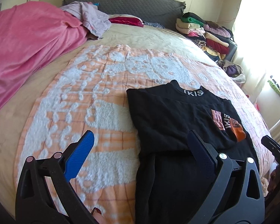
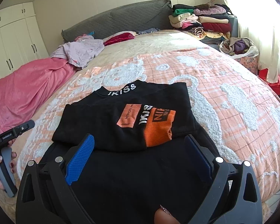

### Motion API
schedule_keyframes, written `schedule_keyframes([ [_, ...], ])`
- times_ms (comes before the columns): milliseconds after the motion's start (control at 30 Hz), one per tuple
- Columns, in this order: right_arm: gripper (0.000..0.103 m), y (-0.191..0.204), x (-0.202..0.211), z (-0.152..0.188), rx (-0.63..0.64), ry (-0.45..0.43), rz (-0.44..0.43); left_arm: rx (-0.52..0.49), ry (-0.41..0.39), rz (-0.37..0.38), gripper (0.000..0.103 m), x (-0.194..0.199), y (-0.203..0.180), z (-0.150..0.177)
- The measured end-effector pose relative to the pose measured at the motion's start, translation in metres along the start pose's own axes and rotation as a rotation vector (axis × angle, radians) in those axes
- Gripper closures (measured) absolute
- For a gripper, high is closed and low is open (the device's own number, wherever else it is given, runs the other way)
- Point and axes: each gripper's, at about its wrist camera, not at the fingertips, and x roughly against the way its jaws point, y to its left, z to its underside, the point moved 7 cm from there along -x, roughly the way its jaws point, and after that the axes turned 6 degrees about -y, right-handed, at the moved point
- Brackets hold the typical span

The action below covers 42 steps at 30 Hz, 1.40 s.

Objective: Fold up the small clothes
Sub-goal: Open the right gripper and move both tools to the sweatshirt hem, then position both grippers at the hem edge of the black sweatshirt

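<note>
A black sweatshirt (image 1: 169, 115) with white collar lettering and orange patches lies partly folded on the orange and white bedspread (image 1: 87, 97); its sleeves are folded across the chest. It also shows in the right wrist view (image 2: 106, 119), with the orange cuff (image 2: 158, 128) on top. My left gripper (image 1: 141, 145) is open and empty, hovering over the shirt's left edge. My right gripper (image 2: 140, 149) is open and empty above the shirt's lower half.
A pink blanket (image 1: 24, 43) lies along the bed's left side, with a lilac garment (image 1: 91, 16) near the grey headboard (image 1: 132, 1). Stacks of folded clothes (image 2: 201, 22) sit at the far right corner. A bag of clothes (image 2: 239, 46) is beside the bed by the window.
</note>
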Motion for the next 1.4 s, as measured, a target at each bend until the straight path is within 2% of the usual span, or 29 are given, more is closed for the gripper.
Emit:
schedule_keyframes([
  [233, 0.007, 0.0, 0.012, 0.0, 0.005, -0.009, -0.011, 0.02, -0.058, 0.023, 0.01, 0.027, -0.001, 0.0],
  [333, 0.007, -0.001, 0.018, 0.0, 0.008, -0.013, -0.015, 0.021, -0.077, 0.005, 0.01, 0.037, -0.001, 0.007],
  [800, 0.007, -0.013, 0.049, 0.0, 0.024, -0.034, 0.001, 0.012, -0.067, -0.007, 0.01, 0.063, -0.007, 0.042],
  [967, 0.007, -0.024, 0.062, 0.007, 0.032, -0.03, 0.019, 0.005, -0.046, -0.014, 0.01, 0.066, -0.006, 0.055],
  [1400, 0.007, -0.053, 0.076, 0.049, 0.064, 0.035, 0.081, -0.001, 0.093, -0.015, 0.01, 0.064, -0.001, 0.115],
])
